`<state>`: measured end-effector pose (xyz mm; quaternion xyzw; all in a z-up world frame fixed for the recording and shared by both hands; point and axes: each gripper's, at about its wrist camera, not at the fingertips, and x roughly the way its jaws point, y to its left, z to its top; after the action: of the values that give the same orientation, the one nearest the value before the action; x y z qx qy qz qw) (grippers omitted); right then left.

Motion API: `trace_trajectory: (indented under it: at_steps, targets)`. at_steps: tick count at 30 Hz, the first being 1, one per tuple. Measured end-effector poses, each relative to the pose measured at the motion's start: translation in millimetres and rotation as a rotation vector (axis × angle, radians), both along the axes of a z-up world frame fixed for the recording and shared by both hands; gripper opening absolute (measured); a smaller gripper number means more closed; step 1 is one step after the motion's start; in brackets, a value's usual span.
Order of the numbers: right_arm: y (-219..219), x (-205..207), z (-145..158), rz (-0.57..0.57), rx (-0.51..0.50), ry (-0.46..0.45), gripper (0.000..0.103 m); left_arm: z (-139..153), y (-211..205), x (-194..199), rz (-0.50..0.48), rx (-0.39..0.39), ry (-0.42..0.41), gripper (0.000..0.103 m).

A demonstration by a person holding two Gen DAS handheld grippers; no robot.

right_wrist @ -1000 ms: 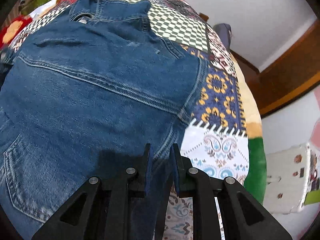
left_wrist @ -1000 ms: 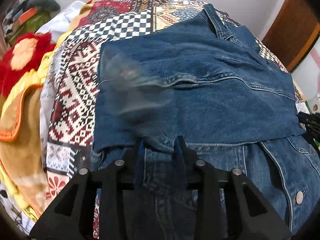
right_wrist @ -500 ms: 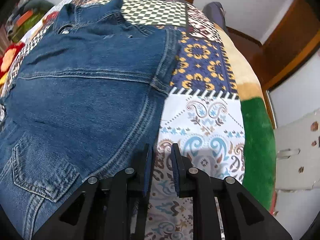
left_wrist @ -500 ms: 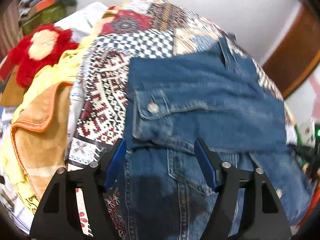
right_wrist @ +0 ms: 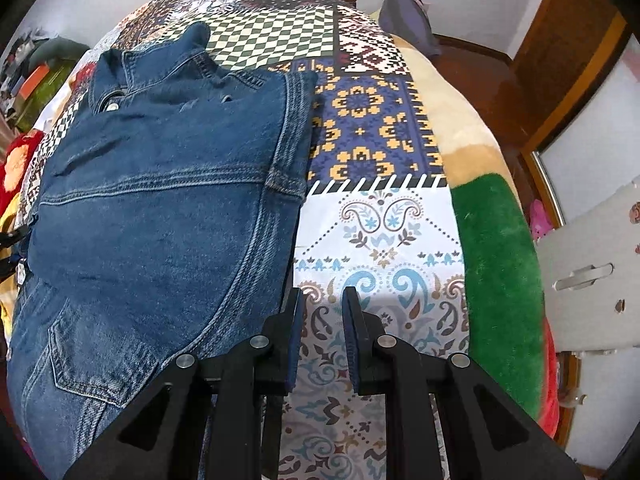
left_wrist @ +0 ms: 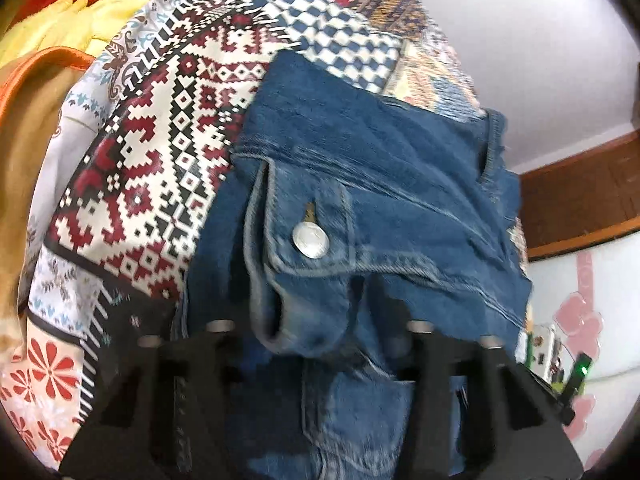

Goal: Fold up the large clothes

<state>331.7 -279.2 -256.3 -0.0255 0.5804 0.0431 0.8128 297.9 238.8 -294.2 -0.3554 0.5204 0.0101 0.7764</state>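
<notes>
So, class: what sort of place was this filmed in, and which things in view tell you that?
Most likely a bedroom at home. A denim jacket lies on a bed spread with a patchwork quilt, a dark wooden bed frame edges it, and loose clothes are heaped to one side.

Both wrist views look steeply down, close, sharing the denim jacket [left_wrist: 384, 184] on the bedspread [right_wrist: 384, 240].

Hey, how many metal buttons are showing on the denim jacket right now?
2. The cuff button is close in the left wrist view; the collar button is at the far end of the jacket in the right wrist view. Folded denim may hide more.
</notes>
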Motion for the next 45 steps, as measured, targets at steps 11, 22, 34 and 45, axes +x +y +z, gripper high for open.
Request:
trace_trajectory:
  at_steps: [11,22,34,45]
  targets:
    - [-1,27,15,-0.023,0.08,-0.053,0.015,120,-56,39,-0.086,0.481,-0.262,0.013]
    - [42,51,58,0.107,0.033,-0.19,0.015,191,-64,39,-0.059,0.623,-0.456,0.012]
    - [77,70,-15,0.195,-0.098,-0.048,0.015,40,-25,28,-0.15,0.576,-0.061,0.02]
    - [74,49,-17,0.21,-0.192,-0.111,0.015,9,-11,7,-0.135,0.663,0.0,0.057]
